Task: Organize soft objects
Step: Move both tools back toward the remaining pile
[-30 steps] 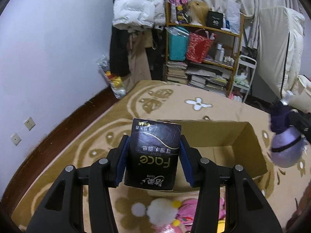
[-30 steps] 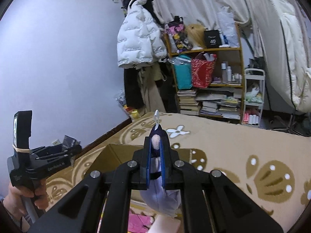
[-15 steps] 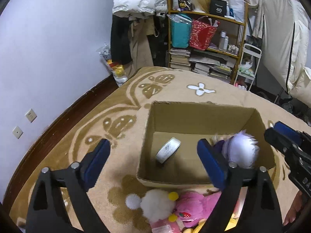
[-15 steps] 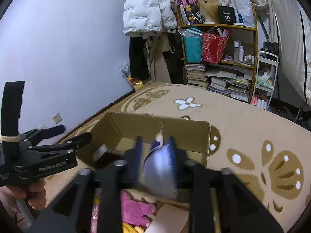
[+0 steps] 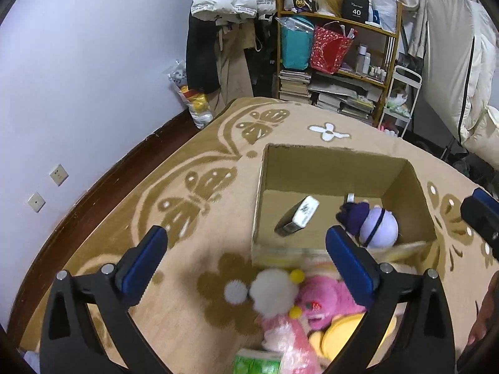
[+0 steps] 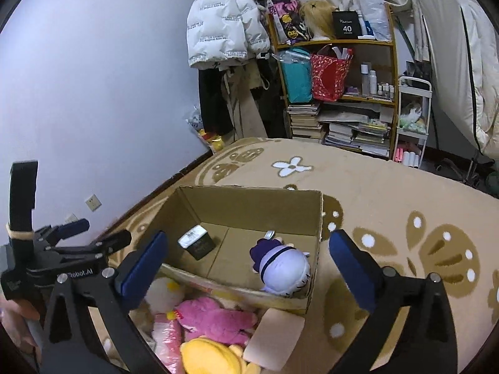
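- Both my grippers, left (image 5: 246,255) and right (image 6: 246,260), have just been opening, fingers now spread and empty; tissue pack (image 5: 297,216) and purple plush (image 5: 372,222) lie in the box (image 5: 327,168).
- Pink plush (image 6: 212,316), yellow plush (image 6: 209,357) and white pom-pom toy (image 5: 271,291) wait on the near rug (image 6: 405,193).

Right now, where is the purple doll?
The purple doll lies inside the cardboard box, in its near right corner in the right wrist view. The black tissue pack lies to its left, apart from it.

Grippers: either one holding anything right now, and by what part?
Nothing held. Left gripper and right gripper, jaws just opened, are empty; the tissue pack and purple plush lie in the cardboard box.
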### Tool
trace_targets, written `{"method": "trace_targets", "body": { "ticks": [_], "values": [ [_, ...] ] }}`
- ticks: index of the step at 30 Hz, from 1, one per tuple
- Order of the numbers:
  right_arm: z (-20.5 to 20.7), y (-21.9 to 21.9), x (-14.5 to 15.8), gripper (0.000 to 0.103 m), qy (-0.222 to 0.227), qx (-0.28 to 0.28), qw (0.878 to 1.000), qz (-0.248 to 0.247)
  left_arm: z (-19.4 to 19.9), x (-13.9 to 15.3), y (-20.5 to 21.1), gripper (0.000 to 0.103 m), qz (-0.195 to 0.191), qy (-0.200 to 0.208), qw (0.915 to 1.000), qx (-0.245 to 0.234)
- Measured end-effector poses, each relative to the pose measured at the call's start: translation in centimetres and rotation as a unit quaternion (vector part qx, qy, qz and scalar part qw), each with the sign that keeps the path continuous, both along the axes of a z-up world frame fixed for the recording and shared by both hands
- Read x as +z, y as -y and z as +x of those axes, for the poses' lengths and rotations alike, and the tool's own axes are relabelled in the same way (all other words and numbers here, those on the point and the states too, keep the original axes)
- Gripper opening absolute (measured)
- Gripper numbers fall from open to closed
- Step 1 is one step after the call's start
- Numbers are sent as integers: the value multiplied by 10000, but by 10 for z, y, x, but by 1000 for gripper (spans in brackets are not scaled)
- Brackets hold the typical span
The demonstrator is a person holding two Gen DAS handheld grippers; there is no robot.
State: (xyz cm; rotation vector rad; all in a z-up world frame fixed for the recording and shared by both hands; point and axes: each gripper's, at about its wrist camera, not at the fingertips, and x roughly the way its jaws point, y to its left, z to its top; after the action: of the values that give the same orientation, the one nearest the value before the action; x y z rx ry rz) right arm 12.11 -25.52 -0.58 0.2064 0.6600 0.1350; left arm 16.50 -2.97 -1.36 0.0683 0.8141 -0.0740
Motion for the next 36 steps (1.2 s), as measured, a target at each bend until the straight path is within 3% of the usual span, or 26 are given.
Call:
{"method": "trace_targets", "body": {
  "ticks": [8, 19, 24, 28, 36],
  "values": [
    [-29, -7, 11, 103, 58, -98, 9998, 142, -41, 3, -14, 101, -69, -140, 9998, -81],
    [-60, -27, -5, 103, -223, 22, 9991, 358, -83, -12, -28, 101, -258, -482, 9985, -22],
    [-71, -30, -21, 103, -378, -15, 9978, 537, -87, -25, -38, 101, -521, -674, 9963, 58],
    [-75, -26, -38, 103, -545, -64, 9949, 850, -87, -39, -41, 101, -569, -841, 9947, 181],
    [-74, -26, -64, 103, -902, -98, 9920, 874, -79, -57, -39, 101, -519, -1227, 9910, 105]
  ]
}}
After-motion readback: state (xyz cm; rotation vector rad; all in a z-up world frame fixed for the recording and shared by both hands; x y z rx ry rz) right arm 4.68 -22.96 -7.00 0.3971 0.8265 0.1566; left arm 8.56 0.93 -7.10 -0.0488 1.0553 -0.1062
